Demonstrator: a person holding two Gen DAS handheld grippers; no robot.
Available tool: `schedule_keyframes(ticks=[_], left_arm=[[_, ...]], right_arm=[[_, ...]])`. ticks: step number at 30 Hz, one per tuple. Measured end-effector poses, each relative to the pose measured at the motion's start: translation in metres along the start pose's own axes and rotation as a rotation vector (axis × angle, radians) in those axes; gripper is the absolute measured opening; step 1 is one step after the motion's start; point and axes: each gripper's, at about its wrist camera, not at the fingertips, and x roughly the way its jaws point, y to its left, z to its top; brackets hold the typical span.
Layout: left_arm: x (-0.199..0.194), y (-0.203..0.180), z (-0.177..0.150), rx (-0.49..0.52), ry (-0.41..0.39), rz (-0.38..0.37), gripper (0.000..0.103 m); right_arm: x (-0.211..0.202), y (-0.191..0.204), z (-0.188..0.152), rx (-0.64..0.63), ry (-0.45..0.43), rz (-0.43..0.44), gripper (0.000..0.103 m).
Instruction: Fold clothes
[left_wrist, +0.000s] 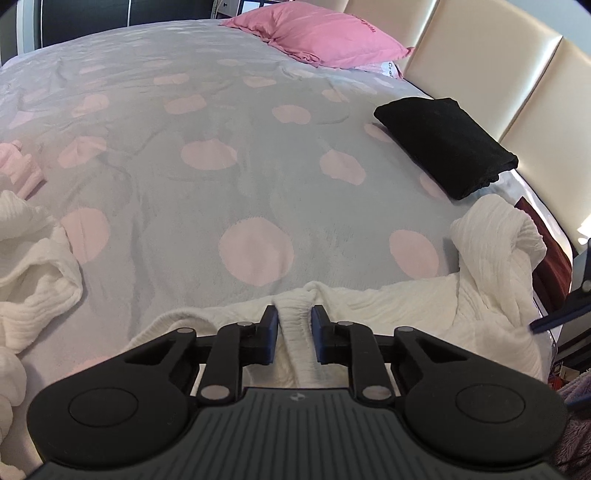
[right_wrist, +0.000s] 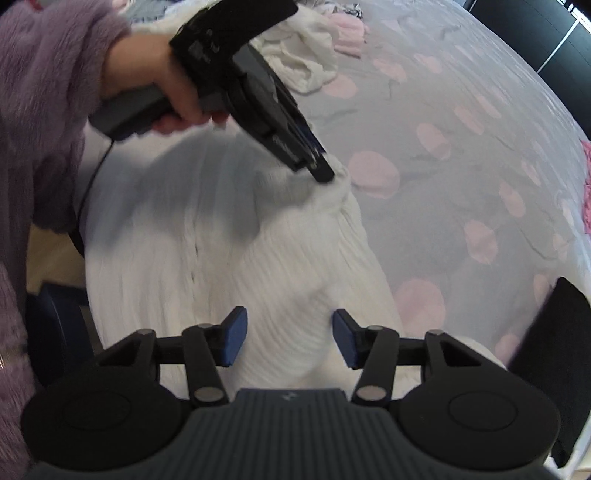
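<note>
**White ribbed knit — fold in hand**

White ribbed garment (right_wrist: 207, 258): spread at the near edge of the dotted bedspread (left_wrist: 229, 122), part rumpled. Left gripper (left_wrist: 294, 325): closed on a bunched fold of its far edge. Right gripper (right_wrist: 289, 339): jaws apart, holding nothing, low over the cloth. Black folded garment (left_wrist: 447, 144): lying apart near the headboard (left_wrist: 480, 55). Judged step — carrying an edge across; next, the right gripper needs its own hold.
</note>
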Motion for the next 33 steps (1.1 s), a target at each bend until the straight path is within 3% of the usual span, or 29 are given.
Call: schedule_keyframes(ticks=[5, 7, 12, 13, 16, 17, 26, 33], left_arm=[[-0.004, -0.004, 0.001, 0.012, -0.007, 0.008, 0.016], [-0.006, -0.005, 0.001, 0.019, -0.007, 0.01, 0.016], [-0.014, -0.005, 0.001, 0.01, -0.02, -0.006, 0.015], [-0.016, -0.004, 0.001, 0.01, -0.023, -0.01, 0.015], [-0.021, -0.005, 0.001, 0.016, -0.036, -0.001, 0.014], [-0.023, -0.004, 0.001, 0.015, -0.041, 0.004, 0.014], [-0.061, 0.008, 0.005, -0.042, -0.15, 0.044, 0.004], [-0.124, 0.034, 0.015, -0.14, -0.355, 0.107, 0.004]], right_arm=[[0.018, -0.006, 0.025, 0.088, -0.034, 0.047, 0.055], [0.028, -0.011, 0.03, 0.118, -0.027, 0.021, 0.055], [0.05, -0.026, 0.033, 0.209, 0.009, 0.053, 0.05], [0.054, -0.027, 0.032, 0.222, 0.02, 0.07, 0.048], [0.056, -0.028, 0.027, 0.238, 0.04, 0.084, 0.014], [0.052, -0.03, 0.025, 0.248, 0.033, 0.077, 0.014], [-0.019, -0.064, -0.006, 0.384, -0.125, -0.051, 0.011], [-0.092, -0.104, -0.048, 0.635, -0.318, -0.352, 0.01]])
